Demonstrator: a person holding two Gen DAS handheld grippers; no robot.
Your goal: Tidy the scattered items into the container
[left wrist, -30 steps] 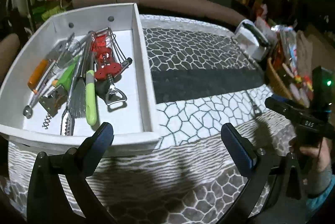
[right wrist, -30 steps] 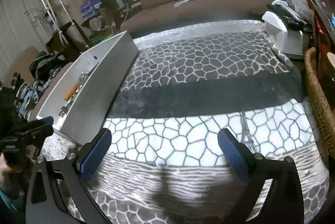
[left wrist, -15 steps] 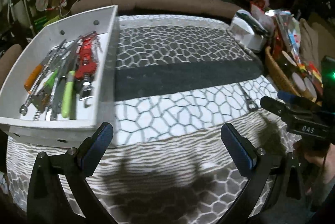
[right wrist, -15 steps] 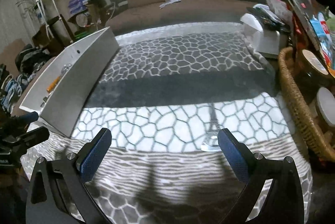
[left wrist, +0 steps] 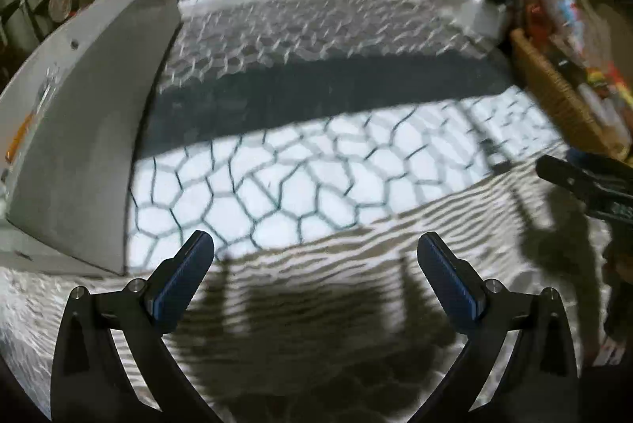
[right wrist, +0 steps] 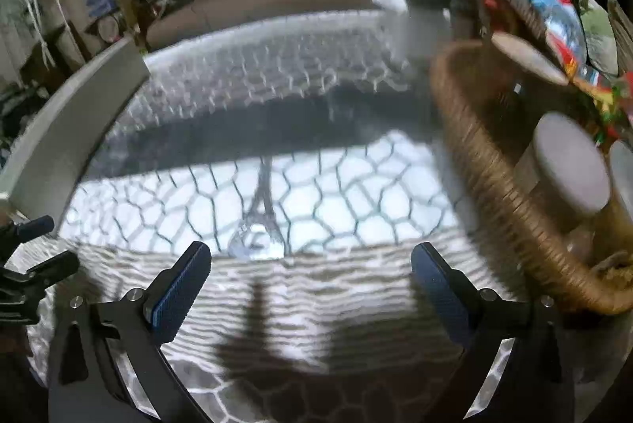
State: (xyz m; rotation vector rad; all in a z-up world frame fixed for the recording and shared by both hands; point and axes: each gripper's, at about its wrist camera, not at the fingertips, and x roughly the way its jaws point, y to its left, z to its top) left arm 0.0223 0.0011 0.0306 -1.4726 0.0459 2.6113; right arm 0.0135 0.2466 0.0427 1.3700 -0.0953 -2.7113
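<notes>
On the patterned tabletop (right wrist: 356, 304), a metal utensil (right wrist: 259, 209) now lies just ahead of the right claw (right wrist: 310, 278), between its wide-open, empty fingers; a second ago it sat well off to the right. Both cameras have swung rightward, so the white container (left wrist: 79, 154) has slid to the left edge, its contents mostly hidden. The left claw (left wrist: 316, 276) is also wide open and empty. The utensil looks like the last stray item, and the pickup seems next

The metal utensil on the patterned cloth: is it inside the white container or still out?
Out. The metal utensil lies on the patterned cloth, apart from the white container, ahead of the open right tool.
</notes>
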